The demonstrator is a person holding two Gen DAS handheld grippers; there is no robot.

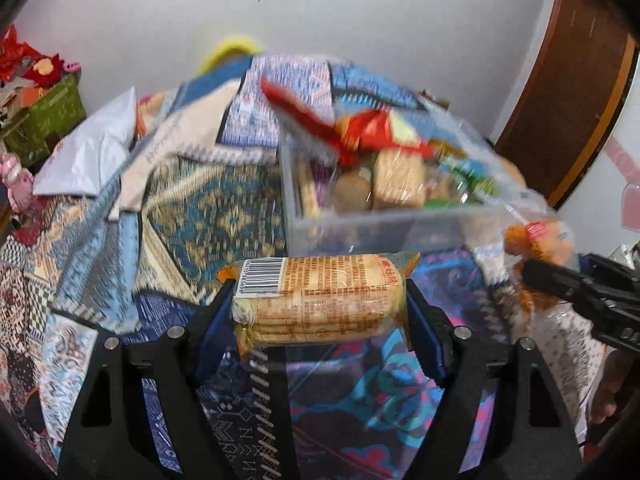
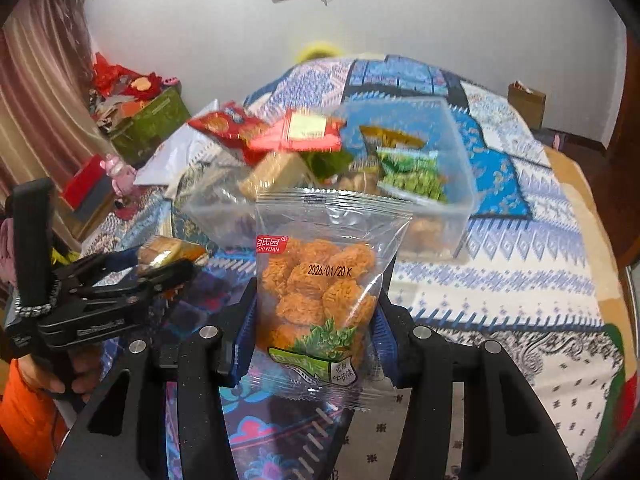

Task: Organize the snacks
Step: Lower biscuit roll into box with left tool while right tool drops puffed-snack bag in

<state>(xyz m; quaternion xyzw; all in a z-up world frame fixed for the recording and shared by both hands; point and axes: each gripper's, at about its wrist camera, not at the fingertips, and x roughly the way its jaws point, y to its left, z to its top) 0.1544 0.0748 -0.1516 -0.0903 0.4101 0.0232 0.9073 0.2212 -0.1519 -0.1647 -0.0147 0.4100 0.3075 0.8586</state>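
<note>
Left wrist view: nearest the lens, at lower centre, the left hand-held gripper [image 1: 320,304] is seen clamped on a biscuit pack [image 1: 316,300], which is held crosswise, barcode toward the left, with a blue pad pressed against each end. Beneath it a patterned bedspread [image 1: 208,208] is spread over the bed. Just above the pack, right of centre, a clear plastic bin [image 1: 360,232] is set on the bed and is crowded with snacks; a red packet [image 1: 360,132] is seen sticking out over its rim, blurred. At the right edge the right hand-held gripper [image 1: 540,276] is caught from the side, with a clear bag of orange snack balls [image 1: 532,236] held at its tip.

Right wrist view: closest to the camera, at lower centre, the right hand-held gripper [image 2: 316,312] is shown closed on the clear bag of orange snack balls [image 2: 320,296], which is kept upright, its sides pinched between the blue pads and a printed date readable on its front. Behind the bag, in the upper middle, the clear plastic bin [image 2: 460,200] is seen on the patterned bedspread [image 2: 500,280], with red packets and a green packet [image 2: 412,176] inside. At the left edge the left hand-held gripper [image 2: 160,260] is seen side-on, gripping the biscuit pack [image 2: 168,250] by its ends, and a hand [image 2: 72,372] with an orange sleeve [image 2: 24,412] is seen below it.
</note>
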